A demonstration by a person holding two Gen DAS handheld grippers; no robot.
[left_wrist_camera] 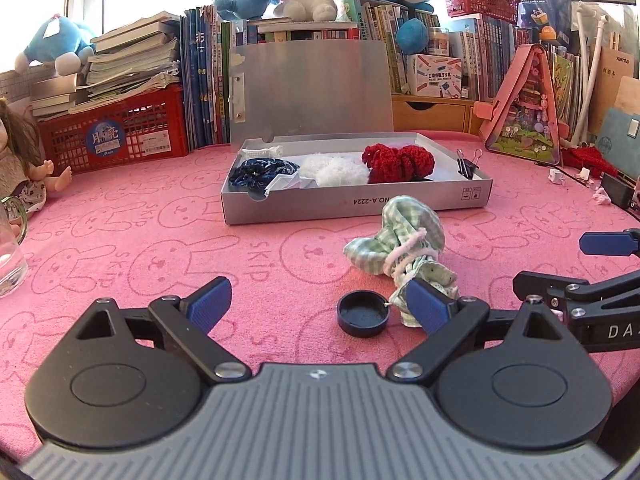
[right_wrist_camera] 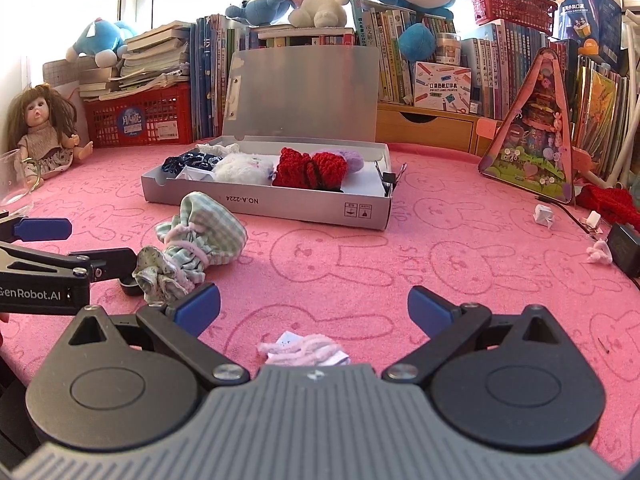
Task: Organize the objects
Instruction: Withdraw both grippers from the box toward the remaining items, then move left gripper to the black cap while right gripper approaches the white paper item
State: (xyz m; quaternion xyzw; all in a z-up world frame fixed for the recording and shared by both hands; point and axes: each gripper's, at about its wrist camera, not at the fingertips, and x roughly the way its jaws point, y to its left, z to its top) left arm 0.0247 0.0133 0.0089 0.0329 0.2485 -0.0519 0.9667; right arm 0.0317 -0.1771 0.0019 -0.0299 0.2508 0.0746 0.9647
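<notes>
A green checked cloth pouch (left_wrist_camera: 404, 248) tied with pink yarn lies on the pink mat, in front of an open grey box (left_wrist_camera: 356, 200). The box holds a dark blue item (left_wrist_camera: 262, 170), a white fluffy item (left_wrist_camera: 336, 170) and a red crocheted item (left_wrist_camera: 400, 162). A black round cap (left_wrist_camera: 363, 313) lies by the pouch. My left gripper (left_wrist_camera: 320, 304) is open, its right pad touching the pouch's lower end. My right gripper (right_wrist_camera: 314, 308) is open and empty above a pink yarn scrap (right_wrist_camera: 304, 348). The pouch (right_wrist_camera: 204, 236) and box (right_wrist_camera: 272, 200) also show in the right wrist view.
A glass mug (left_wrist_camera: 10, 248) and a doll (right_wrist_camera: 44, 132) stand at the left. Red crates, books and plush toys line the back. A pink triangular toy case (right_wrist_camera: 536, 140), a black adapter (right_wrist_camera: 624, 246) and small scraps lie at the right. Binder clips (left_wrist_camera: 468, 166) sit on the box's right end.
</notes>
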